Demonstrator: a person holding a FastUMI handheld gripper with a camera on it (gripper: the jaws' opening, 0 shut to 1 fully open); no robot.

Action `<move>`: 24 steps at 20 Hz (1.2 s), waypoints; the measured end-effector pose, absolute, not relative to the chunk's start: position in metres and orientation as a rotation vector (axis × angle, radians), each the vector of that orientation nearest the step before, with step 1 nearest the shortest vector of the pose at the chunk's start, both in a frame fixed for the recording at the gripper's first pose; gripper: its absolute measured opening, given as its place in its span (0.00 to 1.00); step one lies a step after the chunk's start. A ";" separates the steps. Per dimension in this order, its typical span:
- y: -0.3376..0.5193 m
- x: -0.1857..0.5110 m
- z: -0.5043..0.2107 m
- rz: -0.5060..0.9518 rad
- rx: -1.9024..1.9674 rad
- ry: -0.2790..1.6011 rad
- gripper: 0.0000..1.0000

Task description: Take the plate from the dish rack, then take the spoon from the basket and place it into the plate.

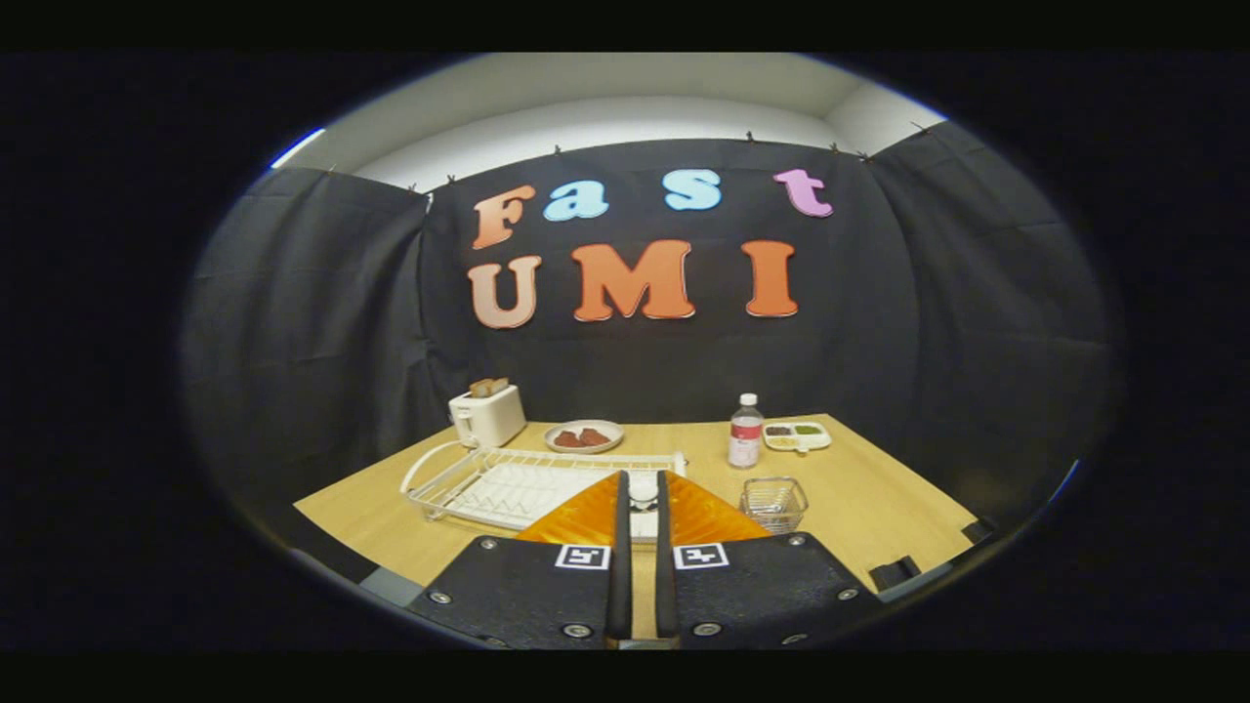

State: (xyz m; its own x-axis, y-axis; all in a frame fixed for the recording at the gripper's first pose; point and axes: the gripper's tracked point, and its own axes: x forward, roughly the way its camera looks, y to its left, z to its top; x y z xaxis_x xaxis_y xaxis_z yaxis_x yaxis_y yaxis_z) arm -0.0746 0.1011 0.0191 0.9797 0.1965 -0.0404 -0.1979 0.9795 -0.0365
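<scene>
- Gripper (639,488) held back from the table (879,498), fingers drawn close with a thin gap between, pinching nothing.
- Opening step by the look of it: reaching for the plate, nothing carried yet.
- Dish rack (508,483) just ahead of the fingers and a little to their left; white wire, low and oblong, rows of thin prongs over a pale tray.
- Something white and round (643,488) glimpsed through the gap between the fingers, at the rack's near right end; possibly the plate, too hidden to say for sure.
- Basket (773,500) just ahead to the right of the fingers, apart from the rack; small, square, open wire mesh. Spoon inside not made out.
- Beyond the rack: a white boxy toaster (487,414) with bread in its slots, and a shallow dish (584,435) holding reddish-brown pieces.
- Further right, beyond the basket: a clear bottle (745,432) with a white cap, beside a divided tray (798,434) of small foods.
- Table of smooth pale wood grain, flat and matte.
- Next move, as a guess: spread the fingers wider, come forward and down to the rack, take the plate by its thin rim; glazed ware likely slippery, so a square, firm pinch.
</scene>
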 end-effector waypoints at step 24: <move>0.190 -0.064 -0.090 0.436 -0.036 0.215 0.09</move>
